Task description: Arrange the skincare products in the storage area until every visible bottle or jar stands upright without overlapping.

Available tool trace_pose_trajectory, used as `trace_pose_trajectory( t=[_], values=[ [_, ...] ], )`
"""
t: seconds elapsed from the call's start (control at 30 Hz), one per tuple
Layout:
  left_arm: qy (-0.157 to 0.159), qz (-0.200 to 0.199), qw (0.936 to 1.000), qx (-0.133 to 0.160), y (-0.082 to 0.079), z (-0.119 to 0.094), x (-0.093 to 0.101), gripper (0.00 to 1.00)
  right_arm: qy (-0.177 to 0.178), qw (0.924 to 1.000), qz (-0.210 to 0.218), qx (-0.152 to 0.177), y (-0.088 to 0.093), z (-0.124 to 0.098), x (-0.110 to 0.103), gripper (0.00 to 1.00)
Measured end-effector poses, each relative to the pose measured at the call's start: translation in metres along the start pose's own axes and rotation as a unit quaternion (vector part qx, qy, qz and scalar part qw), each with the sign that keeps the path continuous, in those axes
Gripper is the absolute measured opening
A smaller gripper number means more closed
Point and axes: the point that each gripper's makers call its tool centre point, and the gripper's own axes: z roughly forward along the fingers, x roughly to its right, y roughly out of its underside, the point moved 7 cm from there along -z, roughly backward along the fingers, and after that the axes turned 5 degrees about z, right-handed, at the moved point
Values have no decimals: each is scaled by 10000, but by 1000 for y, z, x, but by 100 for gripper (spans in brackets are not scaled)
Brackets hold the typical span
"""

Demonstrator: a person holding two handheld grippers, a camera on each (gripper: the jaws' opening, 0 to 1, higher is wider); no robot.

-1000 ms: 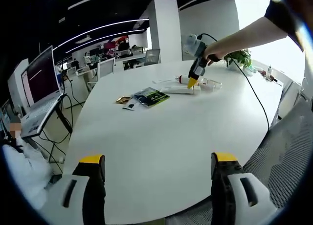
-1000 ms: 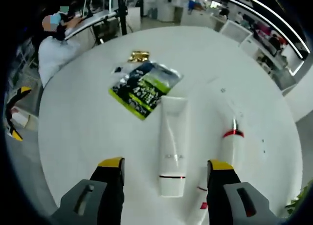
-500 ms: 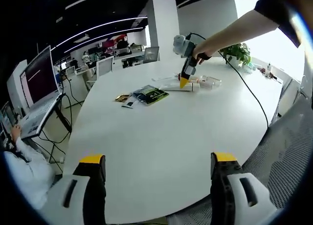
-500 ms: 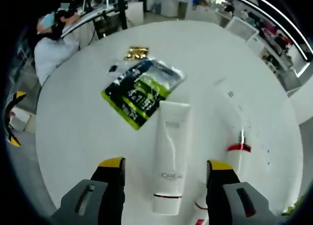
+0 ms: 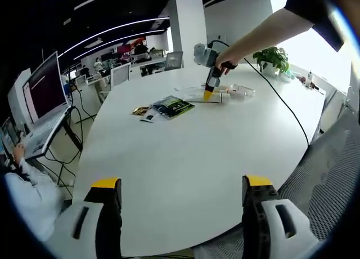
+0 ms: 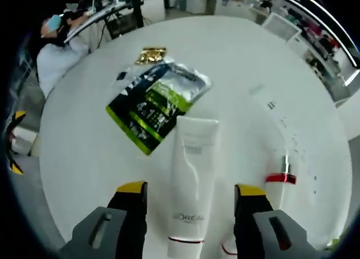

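Note:
A white L'OREAL tube (image 6: 189, 186) lies flat on the white table (image 6: 84, 129), pointing toward me between the jaws of my open right gripper (image 6: 190, 195). A white bottle with a red band (image 6: 277, 183) lies flat to its right. A green and black sachet (image 6: 152, 104) lies beyond the tube, with a small gold packet (image 6: 150, 55) behind it. In the left gripper view the right gripper (image 5: 208, 92) hovers over the tube (image 5: 205, 98) far across the table, and clear bottles (image 5: 239, 92) lie beside it. My left gripper (image 5: 178, 187) is open over the near table edge.
A person sits at a desk at the left (image 5: 14, 174), next to a laptop (image 5: 45, 101). A cable (image 5: 287, 110) trails across the table from the right gripper. A potted plant (image 5: 270, 59) stands at the far edge. Mesh chair backs (image 5: 332, 174) stand at the right.
My right gripper has moved forward along the table, so the white tube now lies further between its jaws. The left gripper has stayed put.

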Motion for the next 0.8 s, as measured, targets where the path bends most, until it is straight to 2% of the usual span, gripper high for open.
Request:
trace_pose_trajectory(
  t=[0.3, 0.8],
  values=[
    [-10, -5, 10000, -37, 1, 0, 0, 82, -58, 9999, 99, -40, -8, 11, 3, 63],
    [-31, -9, 10000, -84, 2, 0, -1, 81, -107, 9997, 64, -219, -18, 23, 4, 53]
  ],
)
